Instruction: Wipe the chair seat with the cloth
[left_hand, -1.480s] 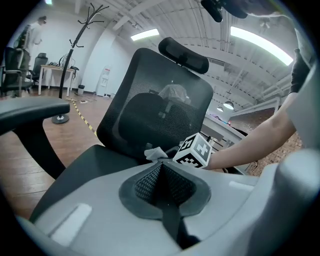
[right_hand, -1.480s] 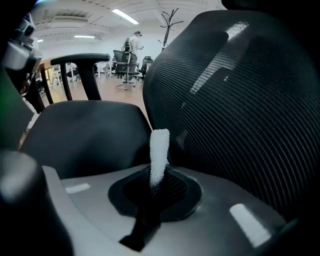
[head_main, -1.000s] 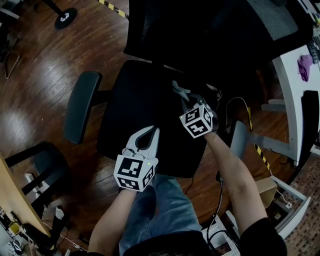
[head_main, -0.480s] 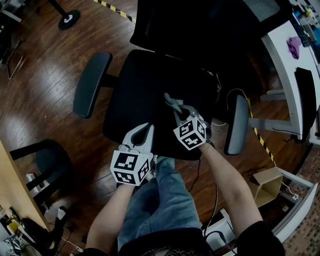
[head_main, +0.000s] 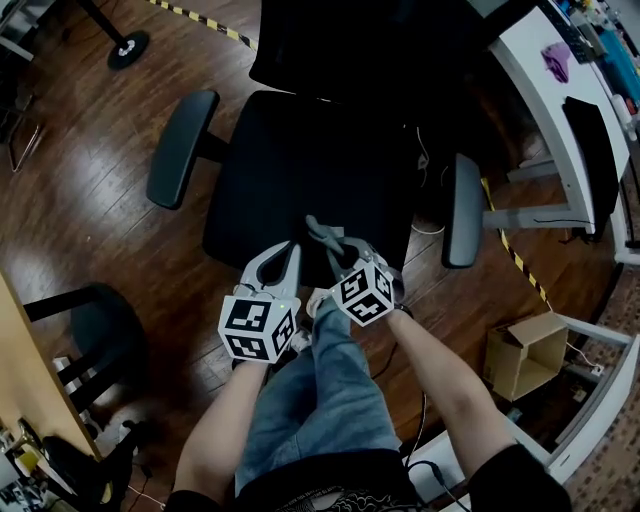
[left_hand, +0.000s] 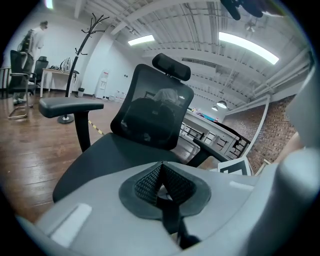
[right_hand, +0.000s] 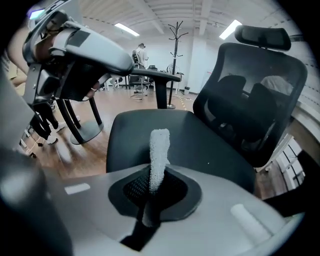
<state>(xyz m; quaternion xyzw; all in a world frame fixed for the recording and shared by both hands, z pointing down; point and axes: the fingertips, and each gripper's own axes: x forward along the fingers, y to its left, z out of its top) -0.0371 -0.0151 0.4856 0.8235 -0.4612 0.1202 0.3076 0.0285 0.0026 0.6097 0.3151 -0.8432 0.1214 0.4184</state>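
Note:
The black chair seat (head_main: 300, 160) fills the middle of the head view. My right gripper (head_main: 330, 240) hovers over the seat's front edge, shut on a grey cloth (head_main: 318, 231). In the right gripper view the cloth (right_hand: 159, 150) stands up as a pale nubbly strip pinched between the jaws, with the seat (right_hand: 200, 145) beyond it. My left gripper (head_main: 288, 258) sits just left of the right one at the same front edge, shut with nothing in it. In its own view the left gripper (left_hand: 161, 172) has its pads meeting over the seat (left_hand: 110, 155).
Grey armrests (head_main: 182, 148) (head_main: 462, 210) flank the seat, and the mesh backrest (head_main: 360, 45) rises behind. A white desk (head_main: 560, 120) with a purple cloth (head_main: 556, 62) stands at the right, and a cardboard box (head_main: 525, 355) lies on the floor. A dark stool (head_main: 90, 330) is at the left. My jeans-clad legs (head_main: 320, 390) are just below the grippers.
Both grippers have drawn back from the middle of the seat to its front edge, toward my legs. The right one still holds the cloth.

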